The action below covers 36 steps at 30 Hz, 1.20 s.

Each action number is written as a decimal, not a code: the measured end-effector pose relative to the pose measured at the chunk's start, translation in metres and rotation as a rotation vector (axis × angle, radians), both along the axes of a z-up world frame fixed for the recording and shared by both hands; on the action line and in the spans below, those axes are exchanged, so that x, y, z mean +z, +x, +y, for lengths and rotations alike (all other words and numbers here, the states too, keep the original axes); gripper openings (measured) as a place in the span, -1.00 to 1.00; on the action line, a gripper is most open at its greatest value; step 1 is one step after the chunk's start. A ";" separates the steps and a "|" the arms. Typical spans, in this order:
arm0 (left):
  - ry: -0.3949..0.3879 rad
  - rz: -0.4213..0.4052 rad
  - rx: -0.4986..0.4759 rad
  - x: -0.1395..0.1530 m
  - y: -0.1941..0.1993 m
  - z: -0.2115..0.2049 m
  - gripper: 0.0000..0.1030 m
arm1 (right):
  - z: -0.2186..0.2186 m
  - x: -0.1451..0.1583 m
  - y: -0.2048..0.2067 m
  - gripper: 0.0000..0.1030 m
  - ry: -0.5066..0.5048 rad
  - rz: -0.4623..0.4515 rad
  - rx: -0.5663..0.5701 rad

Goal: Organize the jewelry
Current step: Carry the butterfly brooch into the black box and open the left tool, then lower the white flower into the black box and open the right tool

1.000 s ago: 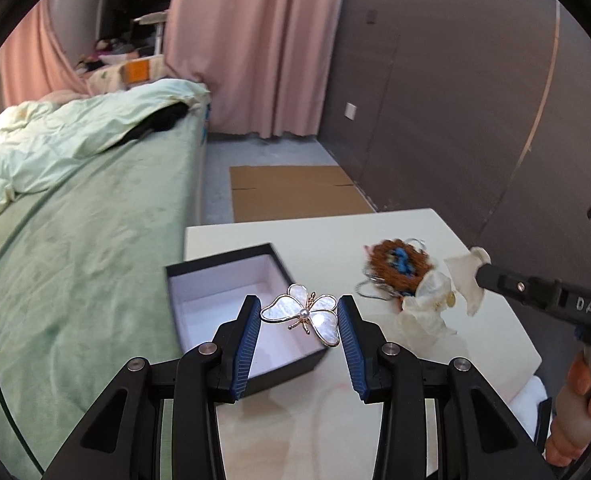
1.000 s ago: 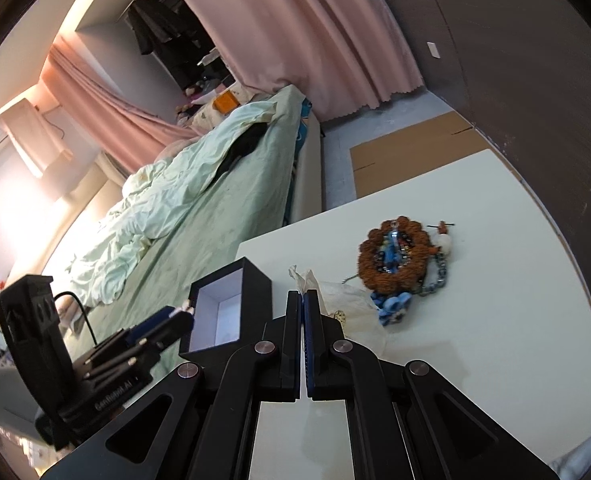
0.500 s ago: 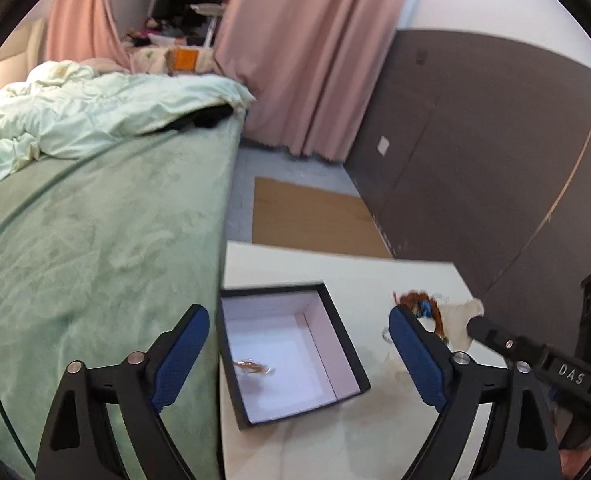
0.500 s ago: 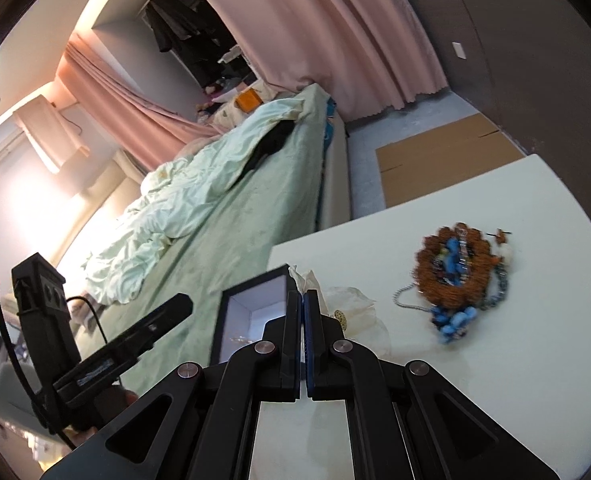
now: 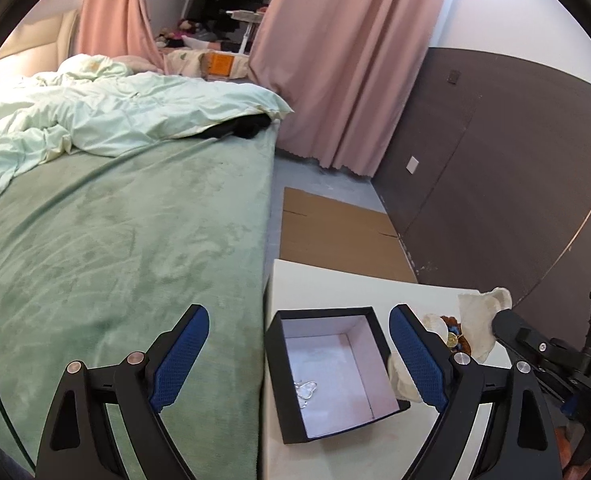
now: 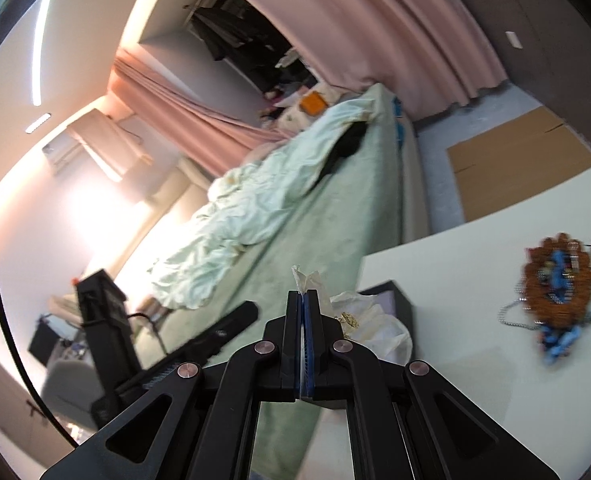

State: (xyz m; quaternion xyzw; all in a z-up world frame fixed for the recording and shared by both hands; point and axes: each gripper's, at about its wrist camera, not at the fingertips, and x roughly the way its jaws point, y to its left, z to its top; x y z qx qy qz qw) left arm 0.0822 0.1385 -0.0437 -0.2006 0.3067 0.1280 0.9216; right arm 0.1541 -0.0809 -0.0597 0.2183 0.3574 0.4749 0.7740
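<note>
With the brooch in the box, our left tongs hang spread (empty); right tongs pinch the pouch, bound next for the beads.

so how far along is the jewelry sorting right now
Done: the butterfly brooch lies inside the black box, and the left gripper is open and empty above it. In hand: the right gripper is shut on a white pouch. Left: the bead pile sits on the table, outside the box.
</note>
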 end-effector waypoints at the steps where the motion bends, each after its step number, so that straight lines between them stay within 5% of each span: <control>1: -0.002 0.001 0.002 0.000 -0.001 0.001 0.78 | 0.004 0.000 -0.001 -0.94 -0.003 -0.002 0.005; 3: -0.005 0.006 0.006 -0.002 -0.001 0.003 0.78 | 0.014 -0.007 0.002 -0.88 -0.046 0.025 0.026; 4: -0.006 0.008 0.007 -0.002 -0.002 0.003 0.78 | 0.018 -0.013 0.005 -0.56 -0.073 0.053 0.039; 5: -0.007 0.010 0.008 -0.002 -0.002 0.004 0.78 | 0.019 -0.020 0.010 0.04 -0.094 0.091 0.037; 6: -0.007 0.013 0.009 -0.003 -0.002 0.004 0.78 | 0.014 -0.025 0.012 0.32 -0.102 0.114 0.011; 23: -0.007 0.009 -0.080 -0.002 0.006 -0.037 0.78 | -0.100 -0.025 0.027 0.32 -0.123 0.183 -0.236; 36: 0.003 -0.003 -0.189 -0.006 0.027 -0.086 0.75 | -0.149 -0.062 0.051 0.31 -0.121 0.365 -0.374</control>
